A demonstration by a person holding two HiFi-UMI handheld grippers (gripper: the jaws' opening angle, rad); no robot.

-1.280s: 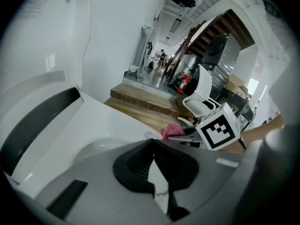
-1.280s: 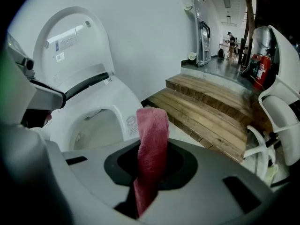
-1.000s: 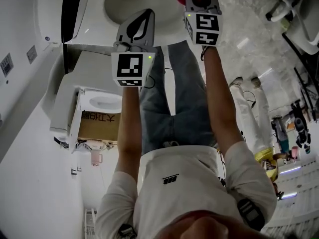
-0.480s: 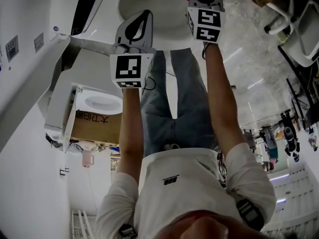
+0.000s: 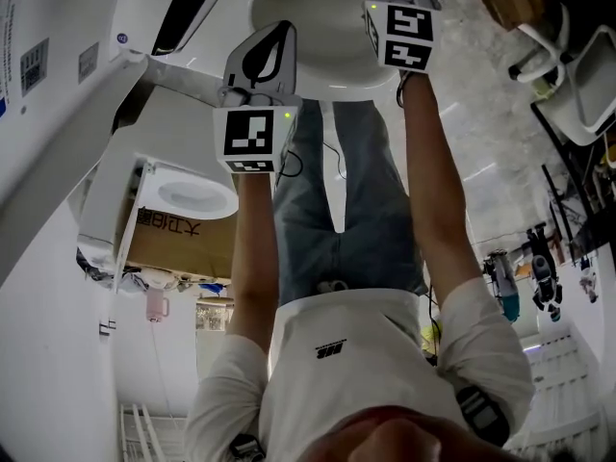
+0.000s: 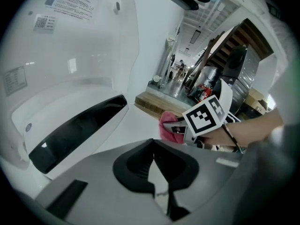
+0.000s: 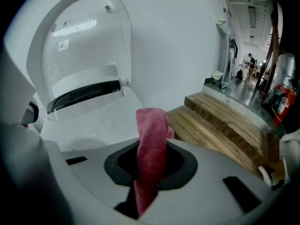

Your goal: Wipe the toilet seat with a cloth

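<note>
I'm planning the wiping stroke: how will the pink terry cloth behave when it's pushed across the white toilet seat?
The pink terry cloth is likely floppy: its free end curls over above the right gripper, whose jaws clamp it. It is probably light, since that pinch alone holds it up. Its fuzzy pile may drag and bunch on the white toilet seat.

Head view looks down; both gripper views face the toilet (image 7: 101,118).

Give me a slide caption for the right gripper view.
Right gripper clamps a pink cloth facing a white toilet, lid raised.
</note>
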